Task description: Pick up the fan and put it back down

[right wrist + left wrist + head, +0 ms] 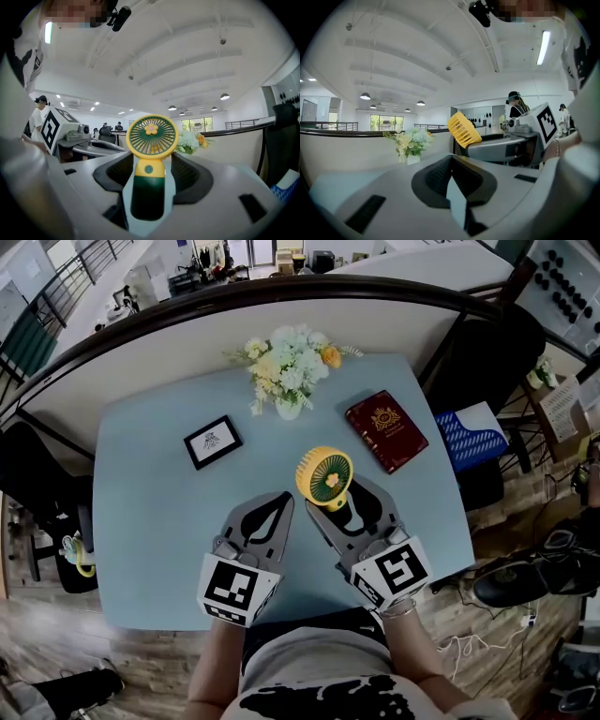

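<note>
A: As the fingers of the right gripper (337,498) clamp its green handle, the yellow fan (325,478) stands upright over the near half of the table (150,521).
B: Left gripper (281,502)?
A: Fingers pressed together, empty, just beside it. Farther back, a framed card (212,442), a red book (386,430), then flowers (289,367).

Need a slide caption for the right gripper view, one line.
Right gripper shut on the green handle of a yellow fan, flower bouquet behind.
</note>
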### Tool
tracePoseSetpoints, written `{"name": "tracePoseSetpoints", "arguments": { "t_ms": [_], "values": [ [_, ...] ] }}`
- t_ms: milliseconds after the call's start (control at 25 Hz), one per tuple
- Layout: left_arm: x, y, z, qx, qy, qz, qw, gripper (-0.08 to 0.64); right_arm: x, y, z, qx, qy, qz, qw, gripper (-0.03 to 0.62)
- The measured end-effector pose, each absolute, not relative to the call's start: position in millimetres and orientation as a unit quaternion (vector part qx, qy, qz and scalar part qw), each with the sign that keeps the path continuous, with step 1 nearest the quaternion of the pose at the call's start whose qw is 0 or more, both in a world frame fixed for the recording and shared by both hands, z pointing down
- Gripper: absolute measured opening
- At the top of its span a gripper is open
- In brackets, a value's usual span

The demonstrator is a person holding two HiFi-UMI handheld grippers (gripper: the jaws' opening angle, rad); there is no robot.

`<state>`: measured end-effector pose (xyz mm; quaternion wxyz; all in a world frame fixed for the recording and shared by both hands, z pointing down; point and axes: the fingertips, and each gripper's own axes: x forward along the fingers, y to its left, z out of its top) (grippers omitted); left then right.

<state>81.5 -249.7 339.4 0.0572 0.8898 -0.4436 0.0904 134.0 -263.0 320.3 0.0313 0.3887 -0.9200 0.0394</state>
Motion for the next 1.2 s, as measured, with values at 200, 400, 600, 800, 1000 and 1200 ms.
{"name": "tracePoseSetpoints", "arguments": {
  "t_ms": [200,400,600,800,1000,1200],
  "values": [
    [87,-246,350,0.899,-0.423,0.081,0.084,0.011,134,-265,326,0.388,-0.920,0.048,0.032,0.258],
    [82,-247,358,0.891,-0.434,0.094,0.091,0.011,135,-266,336,0.389,-0.919,0.060,0.038,0.258],
    [82,-247,361,0.891,-0.433,0.103,0.088,0.011,136,-267,344,0.391,-0.917,0.069,0.043,0.258],
    [84,-246,363,0.892,-0.430,0.106,0.088,0.011,136,-266,345,0.390,-0.917,0.070,0.045,0.258],
    [87,-244,364,0.895,-0.424,0.100,0.099,0.011,134,-264,344,0.384,-0.919,0.074,0.043,0.258],
    [84,-245,368,0.892,-0.427,0.106,0.103,0.011,134,-263,344,0.382,-0.920,0.076,0.041,0.258]
  ]
}}
